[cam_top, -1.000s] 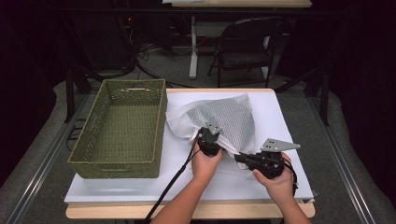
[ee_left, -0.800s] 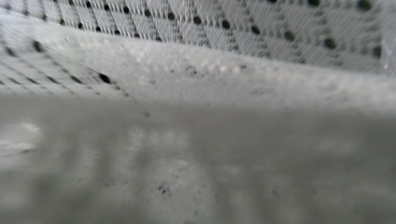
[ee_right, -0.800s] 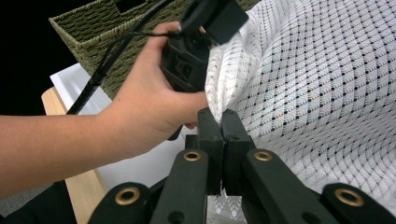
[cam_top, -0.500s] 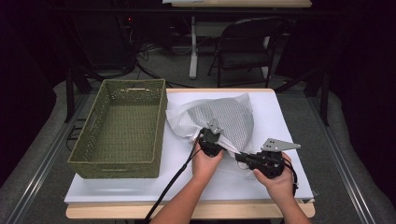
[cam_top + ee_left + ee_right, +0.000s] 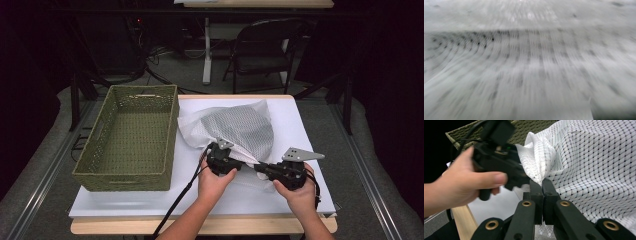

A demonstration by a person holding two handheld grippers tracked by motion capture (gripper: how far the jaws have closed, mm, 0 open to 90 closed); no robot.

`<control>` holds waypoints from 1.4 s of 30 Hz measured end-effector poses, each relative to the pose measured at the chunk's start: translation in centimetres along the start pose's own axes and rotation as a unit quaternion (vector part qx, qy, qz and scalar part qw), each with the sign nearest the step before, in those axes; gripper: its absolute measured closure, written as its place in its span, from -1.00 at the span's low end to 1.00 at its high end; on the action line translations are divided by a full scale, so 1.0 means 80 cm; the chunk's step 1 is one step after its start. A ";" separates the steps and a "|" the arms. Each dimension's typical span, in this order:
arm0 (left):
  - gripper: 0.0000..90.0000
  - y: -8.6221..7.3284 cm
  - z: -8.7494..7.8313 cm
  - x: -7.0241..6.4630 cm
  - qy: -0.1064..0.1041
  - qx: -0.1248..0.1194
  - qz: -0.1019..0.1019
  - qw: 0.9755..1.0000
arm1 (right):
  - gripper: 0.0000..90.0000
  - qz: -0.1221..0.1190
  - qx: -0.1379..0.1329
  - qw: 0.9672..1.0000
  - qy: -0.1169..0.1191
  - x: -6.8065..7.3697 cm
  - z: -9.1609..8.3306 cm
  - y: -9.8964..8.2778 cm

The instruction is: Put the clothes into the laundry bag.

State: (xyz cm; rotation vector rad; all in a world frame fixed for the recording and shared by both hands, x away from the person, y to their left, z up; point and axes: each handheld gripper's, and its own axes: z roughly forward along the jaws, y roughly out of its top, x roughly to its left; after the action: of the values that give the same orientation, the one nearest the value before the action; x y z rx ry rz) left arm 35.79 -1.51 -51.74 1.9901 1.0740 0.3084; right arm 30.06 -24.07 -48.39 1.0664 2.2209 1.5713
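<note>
A white mesh fabric [image 5: 240, 127] lies crumpled on the white table [image 5: 150, 200], right of a green woven basket [image 5: 127, 175]. My right gripper [image 5: 257, 166] points left at the cloth's near edge. In the right gripper view it [image 5: 542, 183] is shut on a pinched fold of the mesh [image 5: 594, 162]. My left gripper [image 5: 225, 152] sits just left of it, against the same edge. Its jaws have just been opening, but the cloth hides them [image 5: 525, 177], so I cannot see what lies between them. The left gripper view is a blur of mesh [image 5: 529, 70] close up.
The basket's rim [image 5: 524, 130] shows behind the left hand. A folding chair [image 5: 260, 50] and cables stand on the floor beyond the table's far edge. Bare table surface lies in front of both hands.
My left hand has shifted a little along the cloth's near edge, and the fabric by it has slumped slightly. The right hand and its grip stay where they were.
</note>
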 end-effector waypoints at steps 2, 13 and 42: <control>-0.08 -0.005 -0.011 0.001 -0.002 0.003 0.006 1.000 | 0.98 0.000 -0.001 1.000 -0.001 0.000 -0.002 0.000; -0.06 -0.038 -0.091 0.013 0.013 0.008 0.041 0.999 | 0.97 0.006 -0.011 1.000 -0.012 -0.007 -0.012 0.002; 0.15 -0.035 -0.004 0.033 0.102 0.035 0.025 0.994 | 0.97 0.010 -0.014 1.000 -0.017 -0.013 -0.015 0.000</control>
State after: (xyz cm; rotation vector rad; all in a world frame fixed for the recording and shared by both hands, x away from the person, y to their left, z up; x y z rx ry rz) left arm 35.61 1.54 -54.11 2.0845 1.1774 0.5168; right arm 30.15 -25.66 -48.13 1.1030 2.1658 1.5755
